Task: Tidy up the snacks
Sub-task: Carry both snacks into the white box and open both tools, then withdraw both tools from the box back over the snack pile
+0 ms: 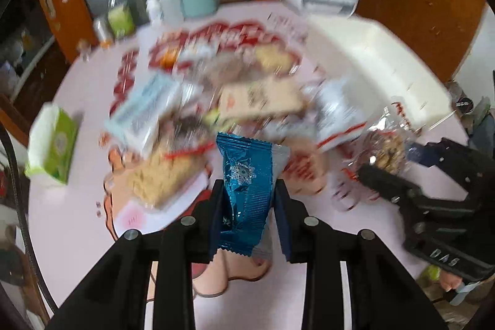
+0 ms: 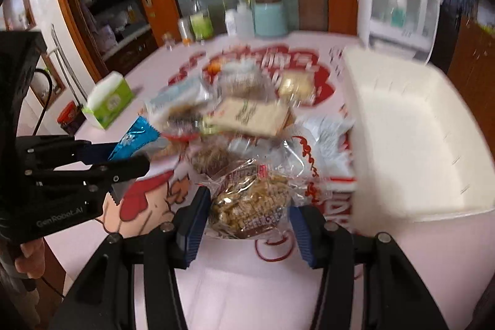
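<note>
The left gripper is clamped on a blue foil snack packet, its dark pads pressing the wrapper from both sides. The packet stands nearly upright between the fingers, glossy metallic blue with a silver snowflake printed on its face, crimped ribbed seams at top and bottom, and a strip of silver showing along its edge at about 3 o'clock. The right gripper grips a clear cellophane bag filled with pale tan, nubbly pieces; the wrapper carries red and brown printing and its loose, crinkled film flares out past the blue-ribbed pads. Both packets hang above the pink table, which has a red and white cartoon print. Seen from the left wrist, the heap of remaining snacks lies at 12 o'clock from the blue packet, blurred, with flat beige and pale blue packs among it. The open white storage bin sits at about 2 o'clock from the cellophane bag in the right wrist view, its lid standing raised behind it. A green and white tissue pack rests at roughly 10 o'clock, toward the table edge, well apart from the heap.
</note>
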The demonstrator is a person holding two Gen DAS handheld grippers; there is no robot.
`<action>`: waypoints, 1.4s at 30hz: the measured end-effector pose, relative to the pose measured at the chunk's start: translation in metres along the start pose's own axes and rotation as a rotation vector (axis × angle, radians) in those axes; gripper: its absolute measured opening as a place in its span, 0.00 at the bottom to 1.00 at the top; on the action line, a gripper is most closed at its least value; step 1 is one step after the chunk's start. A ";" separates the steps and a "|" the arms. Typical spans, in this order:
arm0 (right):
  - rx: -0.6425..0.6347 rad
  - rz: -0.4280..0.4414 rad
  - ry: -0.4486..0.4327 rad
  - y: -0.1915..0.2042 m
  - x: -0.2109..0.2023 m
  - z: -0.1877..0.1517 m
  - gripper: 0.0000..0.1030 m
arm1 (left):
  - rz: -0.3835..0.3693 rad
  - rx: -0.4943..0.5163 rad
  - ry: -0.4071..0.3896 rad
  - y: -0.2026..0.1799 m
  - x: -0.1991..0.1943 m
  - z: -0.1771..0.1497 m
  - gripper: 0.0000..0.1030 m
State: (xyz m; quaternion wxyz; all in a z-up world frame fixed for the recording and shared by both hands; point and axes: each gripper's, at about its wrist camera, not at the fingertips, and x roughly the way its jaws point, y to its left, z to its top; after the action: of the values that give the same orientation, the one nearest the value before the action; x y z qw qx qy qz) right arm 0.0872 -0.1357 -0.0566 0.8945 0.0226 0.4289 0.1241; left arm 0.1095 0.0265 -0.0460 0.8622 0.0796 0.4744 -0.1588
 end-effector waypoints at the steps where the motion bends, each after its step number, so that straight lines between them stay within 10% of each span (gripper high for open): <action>1: 0.000 -0.007 -0.022 -0.004 -0.011 0.005 0.50 | -0.004 0.004 -0.022 -0.009 -0.010 0.011 0.28; 11: 0.038 -0.271 -0.206 -0.091 -0.083 0.076 0.51 | 0.002 0.055 -0.173 -0.094 -0.035 0.153 0.28; 19: 0.168 -0.434 -0.101 -0.194 -0.048 0.103 0.51 | -0.003 0.026 -0.123 -0.164 0.050 0.232 0.28; 26: 0.174 -0.392 0.144 -0.228 0.026 0.079 0.51 | 0.021 0.058 0.041 -0.205 0.149 0.227 0.34; 28: 0.147 -0.443 0.187 -0.224 0.037 0.070 0.52 | 0.004 0.063 0.064 -0.208 0.162 0.223 0.76; 30: 0.108 -0.480 0.176 -0.219 0.040 0.067 0.61 | -0.010 0.070 0.051 -0.207 0.165 0.218 0.91; 33: 0.098 -0.457 0.139 -0.215 0.033 0.066 0.80 | 0.016 0.100 0.054 -0.208 0.164 0.212 0.91; 42: 0.178 -0.349 0.114 -0.204 0.018 0.066 0.82 | 0.046 0.120 0.072 -0.186 0.131 0.194 0.91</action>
State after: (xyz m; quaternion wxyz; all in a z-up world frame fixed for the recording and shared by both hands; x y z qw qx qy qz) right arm 0.1908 -0.3247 -0.0586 0.8712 0.0196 0.4856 -0.0701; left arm 0.2634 -0.2299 -0.0498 0.8417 0.1477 0.4927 -0.1641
